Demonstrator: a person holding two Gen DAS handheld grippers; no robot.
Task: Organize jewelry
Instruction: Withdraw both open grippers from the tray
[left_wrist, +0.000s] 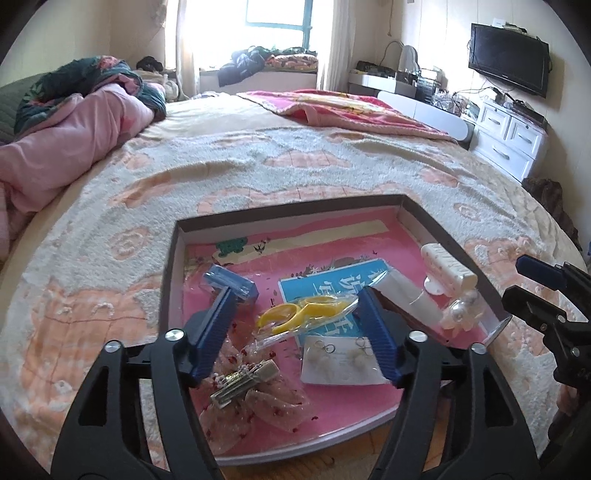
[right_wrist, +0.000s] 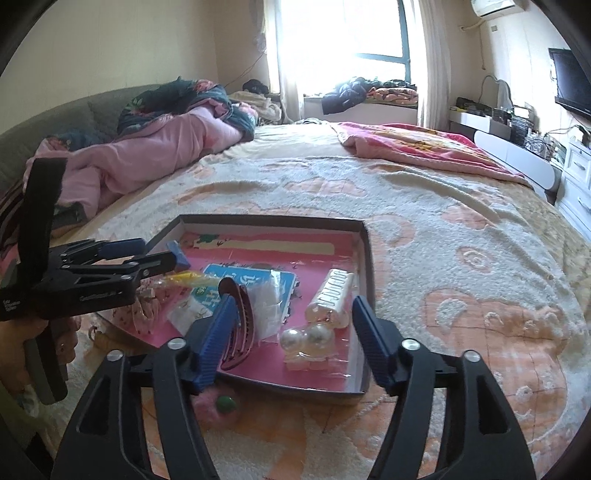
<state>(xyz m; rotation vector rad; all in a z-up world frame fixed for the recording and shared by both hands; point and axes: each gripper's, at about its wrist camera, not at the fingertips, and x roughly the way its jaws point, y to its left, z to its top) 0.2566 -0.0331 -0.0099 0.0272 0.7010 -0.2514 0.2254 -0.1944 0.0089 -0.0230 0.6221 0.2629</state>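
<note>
A cream and peach bedspread (left_wrist: 258, 158) covers the bed. A crumpled pink quilt (right_wrist: 155, 155) lies toward the headboard side, a pink blanket (left_wrist: 351, 107) across the far end. A black television (left_wrist: 508, 59) hangs above white drawers (left_wrist: 509, 136).

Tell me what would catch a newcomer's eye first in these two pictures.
A shallow box with a bright pink floor sits on the bed, full of small items. Yellow scissors in clear wrap lie near its middle, and two big pearls shine at its near right corner. The left gripper and the right gripper hover open above it.
</note>
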